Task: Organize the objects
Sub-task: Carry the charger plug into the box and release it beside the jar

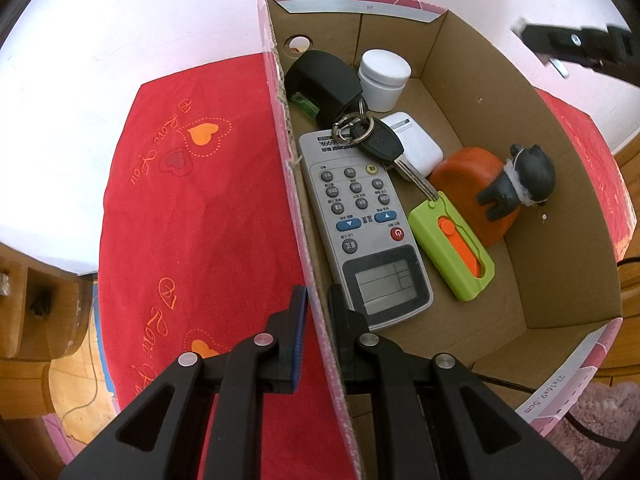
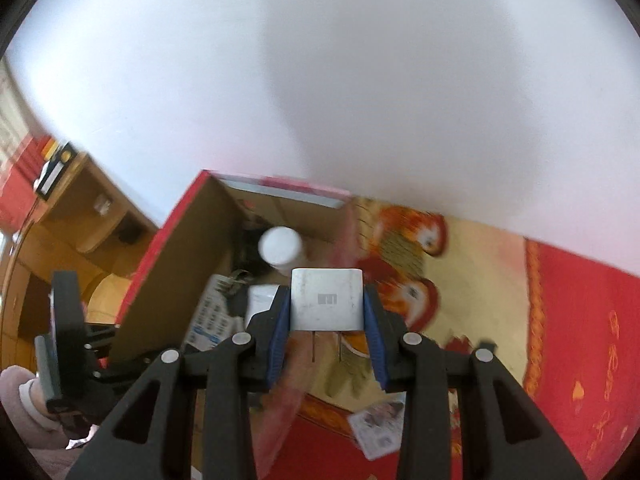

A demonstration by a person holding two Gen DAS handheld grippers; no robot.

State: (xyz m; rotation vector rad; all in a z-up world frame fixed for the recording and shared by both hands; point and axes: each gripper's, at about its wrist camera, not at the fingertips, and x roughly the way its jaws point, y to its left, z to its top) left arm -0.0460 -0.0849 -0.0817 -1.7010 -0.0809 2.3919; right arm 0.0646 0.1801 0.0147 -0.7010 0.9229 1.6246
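The left gripper [image 1: 317, 300] pinches the cardboard box [image 1: 560, 208] wall; the right gripper [image 2: 327, 312] clamps a white charger [image 2: 327, 300] above the blurred box (prongs toward the camera), contents smeared.

I see a table draped in a red cloth [image 1: 192, 208] stitched with orange hearts and looping script; in the right wrist view a cream panel [image 2: 472, 276] with orange and red embroidery lies in the cloth, edged by an orange border; a cardboard box [image 1: 540, 184] with a pink printed outside sits directly on the cloth; a small printed card [image 2: 376, 428] lies flat on the red just outside the panel, blurred beyond reading.
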